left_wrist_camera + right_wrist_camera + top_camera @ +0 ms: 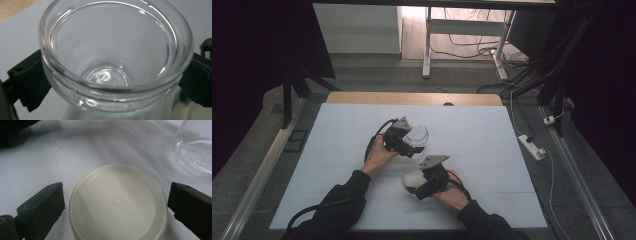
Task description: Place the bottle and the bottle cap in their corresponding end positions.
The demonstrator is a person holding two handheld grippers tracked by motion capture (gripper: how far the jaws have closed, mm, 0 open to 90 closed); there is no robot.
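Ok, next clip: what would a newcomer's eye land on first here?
Probably the clear glass jar near the middle of the white table, open-mouthed and empty, with the left hand-held gripper closed on its sides. Next, the cream round lid lying flat nearer the person, between the open jaws of the right hand-held gripper, which stand clear of its rim.

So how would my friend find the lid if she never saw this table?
Look at the white table, at the middle of the near half. The lid lies flat there between the open jaws of the right gripper, just nearer the person than the jar. It is a solid cream disc, while the jar is clear glass.
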